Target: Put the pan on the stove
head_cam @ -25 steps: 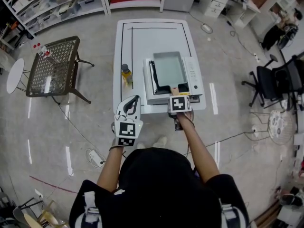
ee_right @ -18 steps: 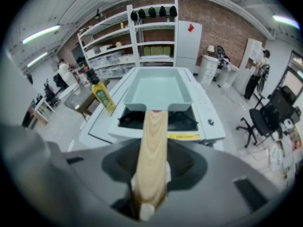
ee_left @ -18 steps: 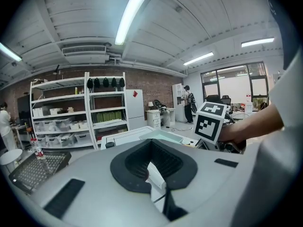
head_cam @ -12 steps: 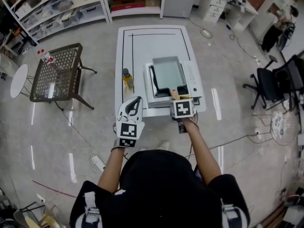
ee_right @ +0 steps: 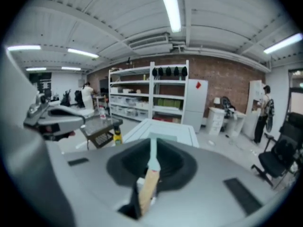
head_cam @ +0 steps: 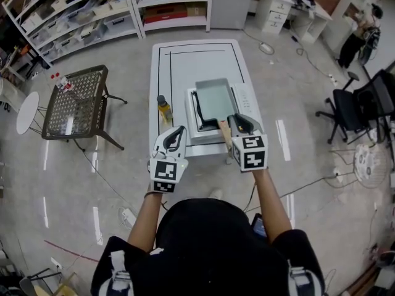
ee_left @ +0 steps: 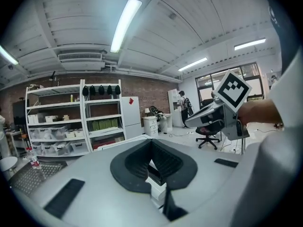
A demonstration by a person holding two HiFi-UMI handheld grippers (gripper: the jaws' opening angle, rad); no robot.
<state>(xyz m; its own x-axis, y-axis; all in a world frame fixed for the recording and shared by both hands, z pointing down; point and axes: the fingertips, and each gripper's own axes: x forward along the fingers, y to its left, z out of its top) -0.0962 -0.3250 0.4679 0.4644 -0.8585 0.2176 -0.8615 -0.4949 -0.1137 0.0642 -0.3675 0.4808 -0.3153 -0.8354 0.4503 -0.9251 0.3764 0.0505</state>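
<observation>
Pan sits on the stove, on the white surface.
Its inside is bare, and its wooden handle points near. The right tongs are narrow and closing by the handle, gripping nothing. The left tongs are closed and empty. A bottle of yellow liquid stands left of the stove.

One pan on one stove, by the near right corner of one white table. One bottle near its left edge. One mesh side table, with small bottles too tiny to count. One round white table. Two black office chairs.
</observation>
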